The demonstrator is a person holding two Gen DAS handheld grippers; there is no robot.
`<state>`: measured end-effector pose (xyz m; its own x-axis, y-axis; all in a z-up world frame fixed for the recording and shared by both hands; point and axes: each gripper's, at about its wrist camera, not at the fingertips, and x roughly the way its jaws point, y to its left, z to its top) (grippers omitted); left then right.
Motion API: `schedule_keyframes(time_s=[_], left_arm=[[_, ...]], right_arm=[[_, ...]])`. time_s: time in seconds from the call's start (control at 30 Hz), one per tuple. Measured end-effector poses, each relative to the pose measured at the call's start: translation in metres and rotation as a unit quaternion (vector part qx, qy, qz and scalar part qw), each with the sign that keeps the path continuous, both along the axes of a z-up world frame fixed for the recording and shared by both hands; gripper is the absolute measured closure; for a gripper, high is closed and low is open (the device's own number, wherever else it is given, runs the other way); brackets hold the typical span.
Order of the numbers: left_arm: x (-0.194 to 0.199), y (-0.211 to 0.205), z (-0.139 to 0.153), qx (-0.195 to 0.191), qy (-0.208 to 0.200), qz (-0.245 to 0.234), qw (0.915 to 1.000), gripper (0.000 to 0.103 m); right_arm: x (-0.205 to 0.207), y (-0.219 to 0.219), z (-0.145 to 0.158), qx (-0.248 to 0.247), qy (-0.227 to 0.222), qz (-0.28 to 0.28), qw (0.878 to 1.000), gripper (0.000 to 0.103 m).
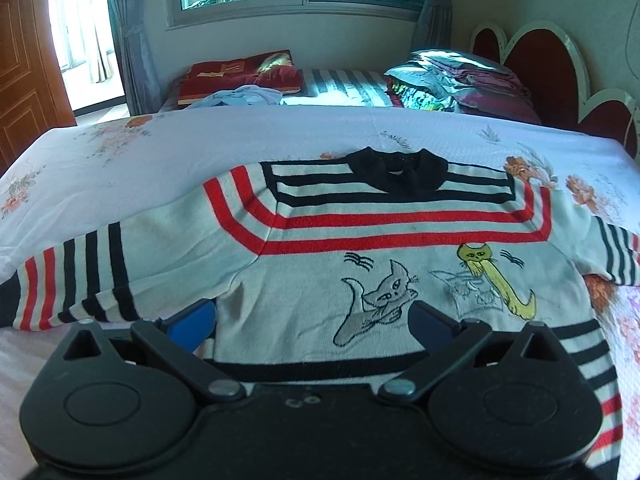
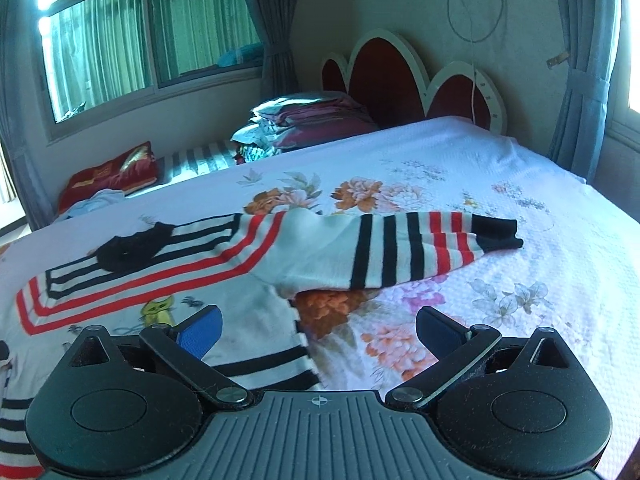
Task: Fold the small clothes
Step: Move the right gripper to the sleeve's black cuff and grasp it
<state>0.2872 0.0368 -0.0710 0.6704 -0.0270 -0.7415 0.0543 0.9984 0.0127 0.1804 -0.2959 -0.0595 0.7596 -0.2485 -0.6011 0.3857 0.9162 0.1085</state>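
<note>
A small white sweater (image 1: 320,264) with red and black stripes, a black collar and cat pictures lies flat, front up, on the floral bedspread (image 1: 240,140). Both sleeves are spread out sideways. My left gripper (image 1: 314,322) is open and empty, low over the sweater's lower body near the hem. My right gripper (image 2: 318,330) is open and empty, over the sweater's right side edge (image 2: 296,320), below the right sleeve (image 2: 400,252). The sweater body (image 2: 160,276) reaches to the left in the right wrist view.
The bed's red and white headboard (image 2: 384,76) stands at the right end. A second bed behind holds stacked bedding (image 1: 452,80), a red pillow (image 1: 240,76) and a light blue cloth (image 1: 240,98). Windows and curtains line the far wall.
</note>
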Motion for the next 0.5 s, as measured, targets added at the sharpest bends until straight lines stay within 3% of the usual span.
schedule_keyframes(time_s=[0.17,0.27,0.5], left_arm=[[0.016,-0.021,-0.013,0.007,0.007,0.018,0.9998,0.002],[0.026,-0.038,-0.02,0.007,0.009,0.022,0.9997,0.002],[0.053,-0.077,-0.036,0.014,0.017,0.027,0.9994,0.002]], right_arm=[[0.023,-0.061,-0.019,0.025,0.009,-0.019,0.999,0.001],[0.038,-0.096,-0.032,0.037,0.026,-0.028,0.999,0.019],[0.067,-0.182,-0.072,0.081,0.061,-0.068,0.993,0.019]])
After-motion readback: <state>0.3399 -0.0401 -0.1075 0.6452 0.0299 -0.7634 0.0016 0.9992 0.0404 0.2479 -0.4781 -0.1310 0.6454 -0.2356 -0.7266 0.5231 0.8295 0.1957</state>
